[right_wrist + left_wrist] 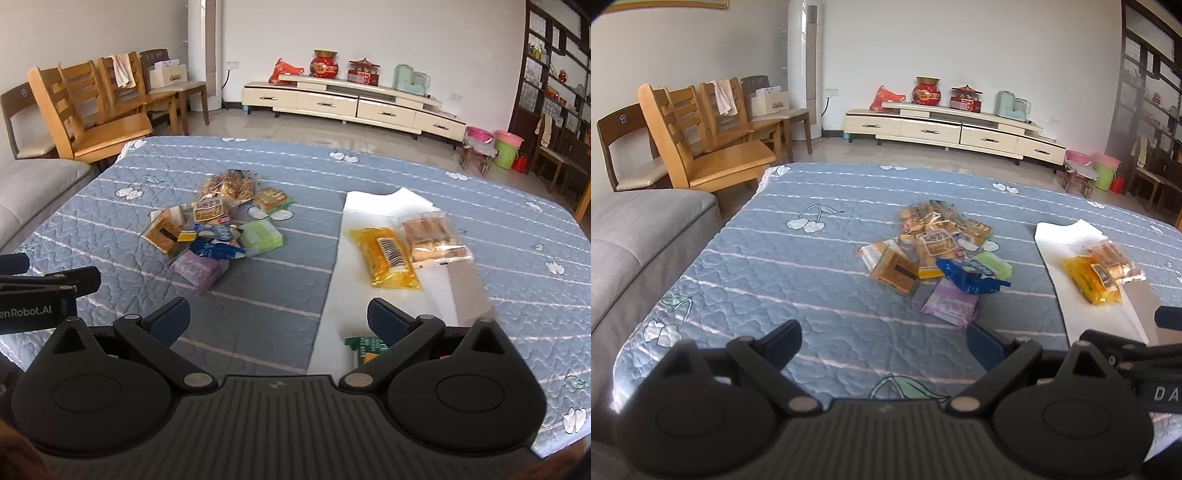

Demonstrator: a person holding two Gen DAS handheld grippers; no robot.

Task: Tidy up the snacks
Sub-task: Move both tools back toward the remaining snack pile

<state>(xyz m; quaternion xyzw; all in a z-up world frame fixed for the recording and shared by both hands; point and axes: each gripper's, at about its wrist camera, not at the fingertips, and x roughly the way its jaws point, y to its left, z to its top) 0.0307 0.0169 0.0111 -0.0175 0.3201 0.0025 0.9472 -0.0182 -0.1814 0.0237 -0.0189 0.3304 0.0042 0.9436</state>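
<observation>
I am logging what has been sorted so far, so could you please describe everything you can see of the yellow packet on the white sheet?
The yellow packet is a glossy, soft-looking plastic pouch, lying flat, its length running away from the camera. A white barcode label sits on its upper face. It rests on the white sheet, its far right edge touching or just meeting a clear packet of biscuits. Neither gripper touches it.

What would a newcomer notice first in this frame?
A jumbled snack pile sits mid-table on the blue quilted cover. To its right, a yellow packet and a clear biscuit pack lie on white paper. Both grippers, left and right, hover open and empty.
</observation>
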